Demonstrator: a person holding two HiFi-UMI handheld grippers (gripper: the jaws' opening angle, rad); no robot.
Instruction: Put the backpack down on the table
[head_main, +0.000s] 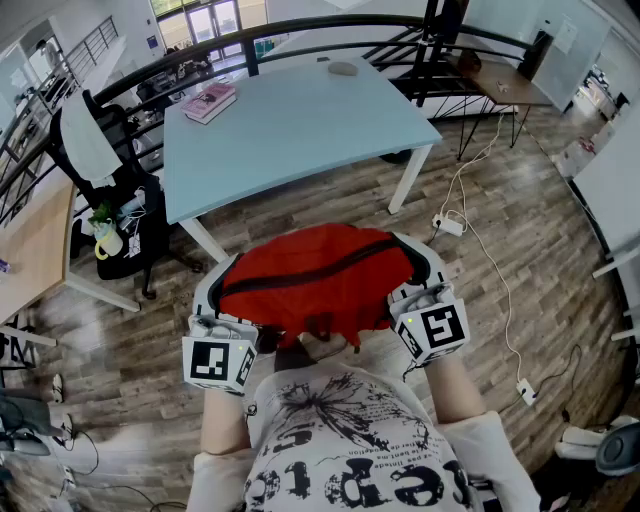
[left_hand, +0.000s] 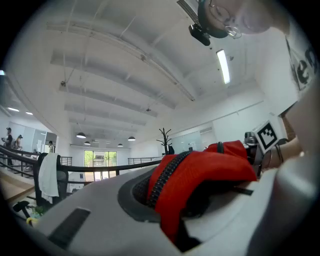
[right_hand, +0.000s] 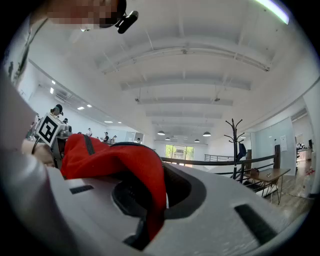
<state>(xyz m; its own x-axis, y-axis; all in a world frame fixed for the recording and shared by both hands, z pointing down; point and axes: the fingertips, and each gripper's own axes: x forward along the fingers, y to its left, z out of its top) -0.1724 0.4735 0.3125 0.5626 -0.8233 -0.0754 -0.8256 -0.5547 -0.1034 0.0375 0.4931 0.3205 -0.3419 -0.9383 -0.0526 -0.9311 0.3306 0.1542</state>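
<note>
1. Held in the air just before the person's chest, short of the table: red backpack (head_main: 318, 282), underside and contents out of sight.
2. Clamped tight on its fabric at either end: left gripper (head_main: 222, 285), right gripper (head_main: 425, 275).
3. Long axis left to right, black zipper on top.
4. Beyond, on the pale blue table (head_main: 300, 135): pink book (head_main: 210, 102), small grey thing (head_main: 342, 69) too small to name.

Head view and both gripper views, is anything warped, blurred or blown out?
Head view: the fisheye lens bends the blue table edges and the railing, and the floor at left is smeared. Left gripper view: a dark round vignette, the ceiling light strip is blown out, and the red backpack is close and soft. Right gripper view: the same vignette, and bowed ceiling beams.
</note>
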